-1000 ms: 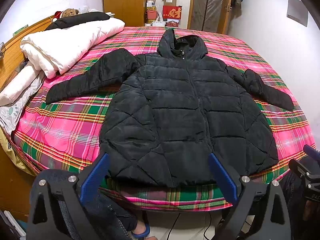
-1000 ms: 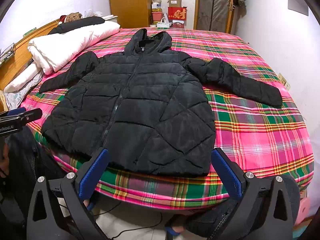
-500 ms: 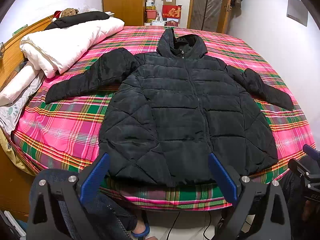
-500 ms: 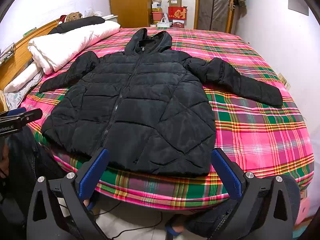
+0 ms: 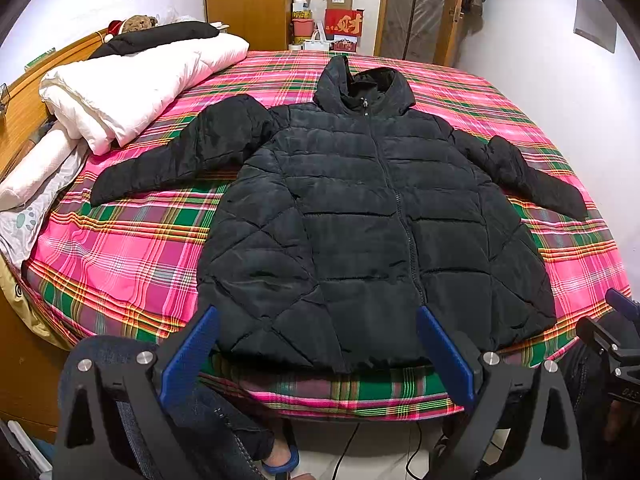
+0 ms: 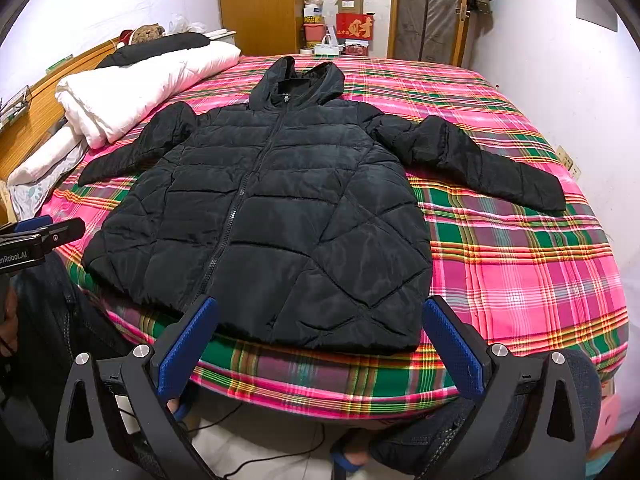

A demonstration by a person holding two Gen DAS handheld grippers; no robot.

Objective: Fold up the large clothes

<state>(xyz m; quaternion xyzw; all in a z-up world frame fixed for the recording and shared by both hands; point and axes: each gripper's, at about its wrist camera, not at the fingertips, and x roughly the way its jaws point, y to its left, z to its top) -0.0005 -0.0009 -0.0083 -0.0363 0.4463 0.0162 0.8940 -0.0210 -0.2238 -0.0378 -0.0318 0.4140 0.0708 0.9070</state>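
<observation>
A black quilted hooded jacket (image 5: 360, 232) lies flat and zipped on a pink and green plaid bed (image 5: 120, 256), hood away from me, both sleeves spread out to the sides. It also shows in the right wrist view (image 6: 272, 216). My left gripper (image 5: 318, 352) is open and empty, held just in front of the jacket's hem, off the near bed edge. My right gripper (image 6: 318, 340) is open and empty, also just short of the hem, toward the jacket's right corner. The left sleeve (image 5: 172, 164) and the right sleeve (image 6: 480, 164) lie straight on the sheet.
A rolled white duvet (image 5: 132, 84) and pillows lie at the bed's left by the wooden headboard (image 5: 24, 104). A wardrobe (image 5: 248, 0) and boxes stand behind the bed. A white wall (image 6: 580, 80) runs along the right. My legs and a floor cable (image 6: 260, 460) are below.
Both grippers stay open and almost still. The jacket has not moved.
</observation>
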